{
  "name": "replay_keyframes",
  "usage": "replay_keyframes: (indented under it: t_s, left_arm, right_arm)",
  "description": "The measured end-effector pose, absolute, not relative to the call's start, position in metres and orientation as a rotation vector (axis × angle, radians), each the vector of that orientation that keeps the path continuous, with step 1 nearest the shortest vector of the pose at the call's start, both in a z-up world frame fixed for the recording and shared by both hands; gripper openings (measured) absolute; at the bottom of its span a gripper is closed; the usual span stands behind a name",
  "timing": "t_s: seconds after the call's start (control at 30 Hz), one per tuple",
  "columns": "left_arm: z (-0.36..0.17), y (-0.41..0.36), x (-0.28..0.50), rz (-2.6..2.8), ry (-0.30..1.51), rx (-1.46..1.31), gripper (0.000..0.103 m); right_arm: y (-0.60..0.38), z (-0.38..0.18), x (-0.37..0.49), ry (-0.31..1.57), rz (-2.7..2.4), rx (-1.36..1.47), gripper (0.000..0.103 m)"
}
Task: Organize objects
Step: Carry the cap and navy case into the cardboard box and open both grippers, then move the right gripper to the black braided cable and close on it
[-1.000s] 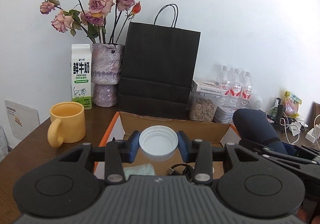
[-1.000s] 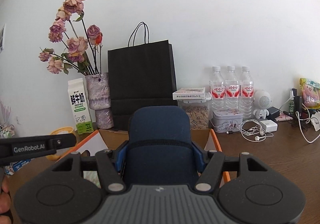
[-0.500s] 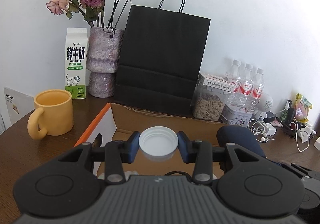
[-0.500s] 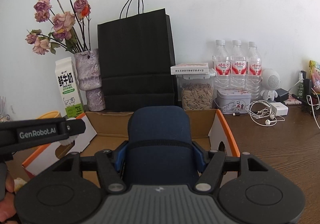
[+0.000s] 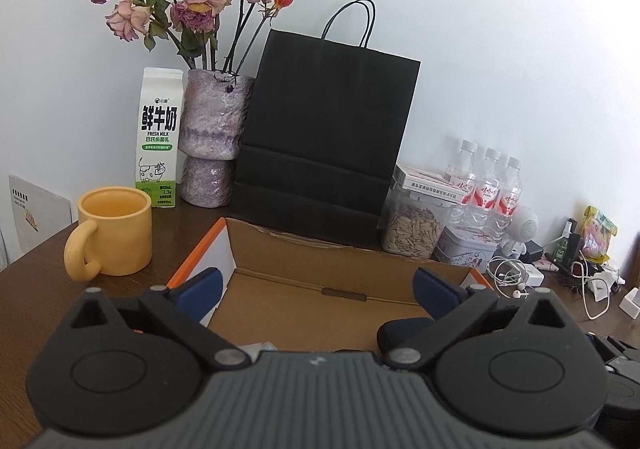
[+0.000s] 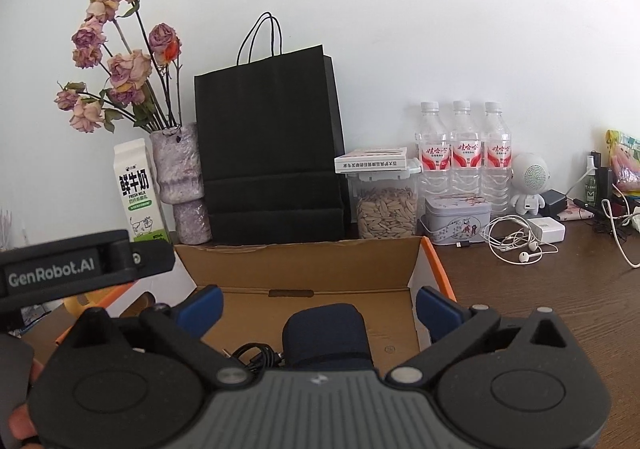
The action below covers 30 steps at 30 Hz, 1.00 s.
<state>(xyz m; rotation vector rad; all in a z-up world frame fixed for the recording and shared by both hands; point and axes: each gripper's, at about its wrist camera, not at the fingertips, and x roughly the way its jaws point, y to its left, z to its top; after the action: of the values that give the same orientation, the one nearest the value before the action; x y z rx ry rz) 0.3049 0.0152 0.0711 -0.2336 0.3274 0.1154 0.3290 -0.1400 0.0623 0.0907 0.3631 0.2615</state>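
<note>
An open cardboard box [image 5: 320, 261] with orange edges lies right in front of both grippers. My left gripper [image 5: 318, 289] hovers over it, jaws opening wide, with nothing between its blue pads [image 5: 200, 289]. The white cap is out of sight. My right gripper [image 6: 318, 299] is over the same box [image 6: 300, 265], jaws opening. A dark blue case [image 6: 326, 333] lies on the box floor under the gap, clear of both pads, beside a black cable [image 6: 256, 357]. The case [image 5: 400, 329] also shows at the box's right side. The left gripper's body [image 6: 80, 269] reaches in from the left.
Behind the box stand a black paper bag [image 5: 328, 129], a vase of dried roses [image 5: 210, 141], a milk carton [image 5: 158, 137] and a seed jar [image 5: 412, 227]. A yellow mug [image 5: 114, 231] sits left. Water bottles [image 6: 464, 153], a tin [image 6: 456, 219] and earphones [image 6: 516, 241] crowd the right.
Both grippers went from shut to wide open. The white cap has dropped from the left pads out of view. The dark blue case has left the right pads and lies in the box.
</note>
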Motion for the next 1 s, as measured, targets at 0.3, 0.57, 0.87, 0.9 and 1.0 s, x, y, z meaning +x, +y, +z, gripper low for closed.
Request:
replay_keyframes:
  t_s: [0.3,0.57,0.87,0.9,1.0]
  left_arm:
    - [0.078,0.021,0.272,0.098,0.277,-0.225,0.103]
    - [0.064,0.025,0.227,0.102,0.244,-0.165,0.103]
    - [0.055,0.023,0.187,0.097,0.245,-0.119,0.103]
    - [0.054,0.023,0.184,0.097,0.250,-0.120,0.103]
    - [0.052,0.025,0.175,0.095,0.265,-0.119,0.103]
  right_arm:
    - [-0.161,0.071,0.297,0.325,0.254,0.072,0.103]
    - [-0.181,0.060,0.261,0.347,0.260,0.043,0.103]
    - [-0.196,0.049,0.222,0.350,0.233,0.027,0.103]
    - [-0.198,0.049,0.218,0.351,0.232,0.026,0.103]
    - [-0.201,0.044,0.207,0.365,0.231,0.019,0.103]
